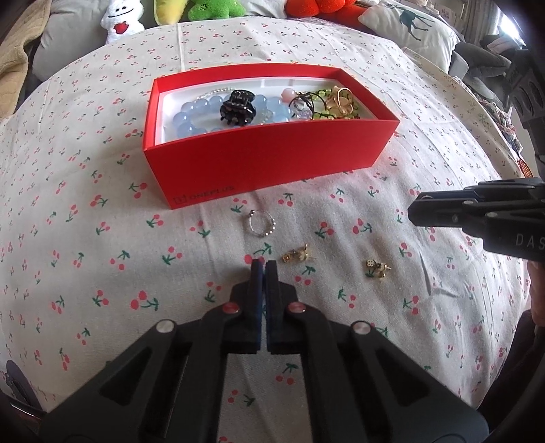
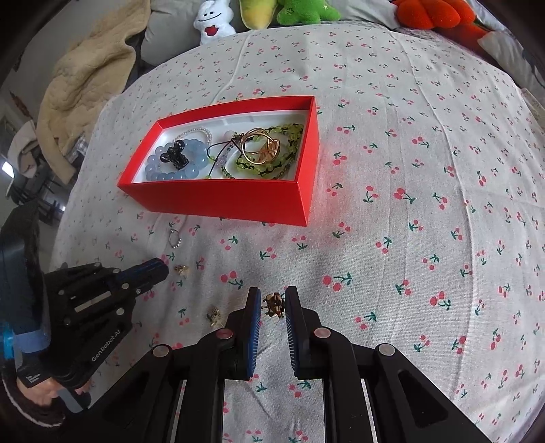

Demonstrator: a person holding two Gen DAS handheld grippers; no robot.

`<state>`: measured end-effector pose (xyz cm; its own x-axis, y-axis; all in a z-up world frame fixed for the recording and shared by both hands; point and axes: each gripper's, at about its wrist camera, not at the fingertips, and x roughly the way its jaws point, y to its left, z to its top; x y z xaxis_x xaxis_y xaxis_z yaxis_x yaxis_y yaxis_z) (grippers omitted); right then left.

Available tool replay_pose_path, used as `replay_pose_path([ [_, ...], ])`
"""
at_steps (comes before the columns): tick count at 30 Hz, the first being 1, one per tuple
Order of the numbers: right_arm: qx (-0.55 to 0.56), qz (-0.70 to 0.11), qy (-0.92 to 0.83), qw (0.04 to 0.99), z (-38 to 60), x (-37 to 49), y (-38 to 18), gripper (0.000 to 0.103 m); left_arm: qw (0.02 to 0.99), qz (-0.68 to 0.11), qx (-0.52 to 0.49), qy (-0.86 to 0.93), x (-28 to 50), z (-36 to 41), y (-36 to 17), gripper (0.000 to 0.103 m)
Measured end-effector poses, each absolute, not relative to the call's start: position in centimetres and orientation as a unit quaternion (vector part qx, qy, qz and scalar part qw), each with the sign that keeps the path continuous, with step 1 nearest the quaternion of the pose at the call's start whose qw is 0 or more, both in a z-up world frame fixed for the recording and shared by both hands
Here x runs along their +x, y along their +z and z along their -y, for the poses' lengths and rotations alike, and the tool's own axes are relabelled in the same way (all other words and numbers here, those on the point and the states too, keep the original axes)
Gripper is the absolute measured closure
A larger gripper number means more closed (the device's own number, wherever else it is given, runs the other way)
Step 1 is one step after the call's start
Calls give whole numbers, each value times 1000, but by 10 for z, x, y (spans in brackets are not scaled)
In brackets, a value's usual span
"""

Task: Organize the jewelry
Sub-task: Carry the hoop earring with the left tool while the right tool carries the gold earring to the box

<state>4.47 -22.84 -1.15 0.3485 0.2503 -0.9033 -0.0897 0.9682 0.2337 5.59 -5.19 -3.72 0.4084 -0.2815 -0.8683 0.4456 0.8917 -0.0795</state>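
Note:
A red box (image 1: 265, 163) (image 2: 221, 201) on the cherry-print cloth holds a blue bead bracelet (image 1: 190, 117), a black hair claw (image 1: 237, 108), green beads (image 2: 289, 136) and gold rings (image 2: 260, 144). In front of the box lie a silver ring (image 1: 259, 223) (image 2: 174, 238) and two gold earrings (image 1: 295, 255) (image 1: 374, 267). My left gripper (image 1: 261, 267) (image 2: 165, 267) is shut with nothing seen between its pads, just left of the nearer earring (image 2: 180, 269). My right gripper (image 2: 272, 301) (image 1: 417, 206) is shut on a third gold earring (image 2: 273, 304), above the cloth.
Plush toys (image 2: 214, 20) (image 2: 306, 10) line the far edge of the bed. A beige blanket (image 2: 85, 78) lies at the back left, and a deer-print pillow (image 1: 408, 27) at the back right. The cloth (image 2: 425, 204) runs bare to the right of the box.

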Motion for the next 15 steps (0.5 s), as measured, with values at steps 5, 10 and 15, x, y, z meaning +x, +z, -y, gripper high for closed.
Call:
replay_pose_path([
  [5,75,-559,103,819,230,44,-10,88,844,-489,70,-210,61,50,-35,76],
  [10,76,-561,104,818,231,44,-11,88,845,-490,54,-206,71,57,-38,66],
  [15,78,-563,102,817,234,45,-11,88,849,-484,67,-201,74,68,-42,66],
])
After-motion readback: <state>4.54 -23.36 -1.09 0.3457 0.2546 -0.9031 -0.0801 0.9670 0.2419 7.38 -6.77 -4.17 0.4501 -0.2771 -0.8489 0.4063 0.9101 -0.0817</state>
